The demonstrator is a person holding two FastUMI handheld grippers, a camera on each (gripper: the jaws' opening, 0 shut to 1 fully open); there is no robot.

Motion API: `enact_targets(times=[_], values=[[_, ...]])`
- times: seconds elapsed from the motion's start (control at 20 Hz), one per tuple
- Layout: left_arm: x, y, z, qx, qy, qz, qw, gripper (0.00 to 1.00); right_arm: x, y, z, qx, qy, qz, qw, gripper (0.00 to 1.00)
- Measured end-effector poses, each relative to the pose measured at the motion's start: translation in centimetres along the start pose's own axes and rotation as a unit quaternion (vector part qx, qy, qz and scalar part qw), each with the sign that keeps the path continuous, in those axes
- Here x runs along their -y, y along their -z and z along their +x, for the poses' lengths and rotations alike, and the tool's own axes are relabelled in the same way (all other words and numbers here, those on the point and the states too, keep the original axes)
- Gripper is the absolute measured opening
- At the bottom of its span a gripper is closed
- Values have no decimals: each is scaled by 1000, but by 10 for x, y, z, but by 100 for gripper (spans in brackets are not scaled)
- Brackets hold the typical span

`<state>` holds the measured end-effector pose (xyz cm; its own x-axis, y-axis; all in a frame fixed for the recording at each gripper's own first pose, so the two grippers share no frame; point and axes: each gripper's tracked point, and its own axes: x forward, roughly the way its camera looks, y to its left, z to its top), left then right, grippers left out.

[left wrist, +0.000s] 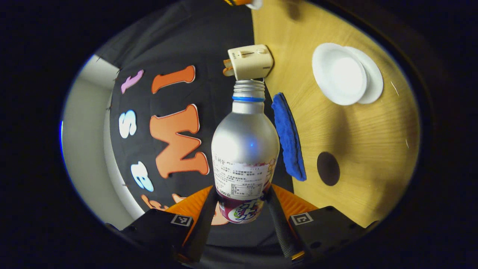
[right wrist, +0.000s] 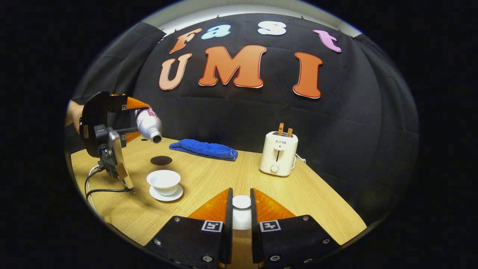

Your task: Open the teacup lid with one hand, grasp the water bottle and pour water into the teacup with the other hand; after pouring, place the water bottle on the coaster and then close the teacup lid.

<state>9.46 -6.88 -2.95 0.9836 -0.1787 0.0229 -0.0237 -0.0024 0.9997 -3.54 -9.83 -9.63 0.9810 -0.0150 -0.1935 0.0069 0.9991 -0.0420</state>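
A silver water bottle (left wrist: 244, 149) with a printed label and an open mouth lies tilted between the fingers of my left gripper (left wrist: 242, 194), which is shut on its lower part. In the right gripper view the same bottle (right wrist: 148, 125) hangs in the left gripper (right wrist: 139, 120), mouth slanting down, above and a little left of the open white teacup (right wrist: 163, 179) on its saucer. No stream of water is visible. The teacup (left wrist: 340, 77) stands uncovered. My right gripper (right wrist: 241, 203) is shut on the white teacup lid (right wrist: 241, 216), low over the table. The dark round coaster (right wrist: 161, 160) lies behind the cup.
A folded blue cloth (right wrist: 203, 148) lies along the back of the wooden table (right wrist: 317, 201). A cream toaster (right wrist: 278, 157) with two slices stands at the back right. A black cable (right wrist: 98, 189) trails under the left gripper near the table's left edge.
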Motion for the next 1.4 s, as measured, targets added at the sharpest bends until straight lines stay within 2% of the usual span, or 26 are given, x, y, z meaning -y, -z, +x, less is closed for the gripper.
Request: enact_targets(times=[0.15,0.2,0.25,0.3,0.4,0.55,0.7,0.8,0.9,1.0,1.1,1.3,1.4], values=[[-13,-2,-2,-9,-5,-124,992,77,-3,-5,7,-1,2,7,1000,21],[-21,-5,-2,-6,-14,-156,988,80,-7,-8,9,1,0,10,1000,21],[-28,-9,-2,0,-25,-185,982,75,-11,-12,11,3,-5,14,1000,21],[-34,-12,-3,6,-32,-218,975,80,-16,-13,14,2,-10,15,1000,22],[-40,-21,-3,18,-39,-288,957,80,-19,-11,20,-4,-9,14,1000,22],[-49,-26,-3,29,-60,-385,921,80,-29,-16,25,-5,-11,20,1000,22],[-51,-23,3,31,-72,-482,873,80,-37,-20,31,-9,-15,17,1000,22],[-47,-20,12,32,-69,-544,836,80,-41,-22,37,-10,-12,8,1000,22],[-43,-17,12,31,-73,-587,806,80,-46,-27,40,-10,-13,8,1000,22],[-36,-20,20,31,-58,-615,786,80,-51,-29,46,-11,-11,3,1000,22],[-33,-21,24,26,-48,-650,758,80,-56,-33,52,-10,-13,4,1000,21],[-19,-18,34,10,-39,-687,726,80,-68,-38,63,-10,-19,4,1000,22],[-14,-17,40,-4,-33,-709,704,80,-76,-40,68,-10,-28,8,1000,22]])
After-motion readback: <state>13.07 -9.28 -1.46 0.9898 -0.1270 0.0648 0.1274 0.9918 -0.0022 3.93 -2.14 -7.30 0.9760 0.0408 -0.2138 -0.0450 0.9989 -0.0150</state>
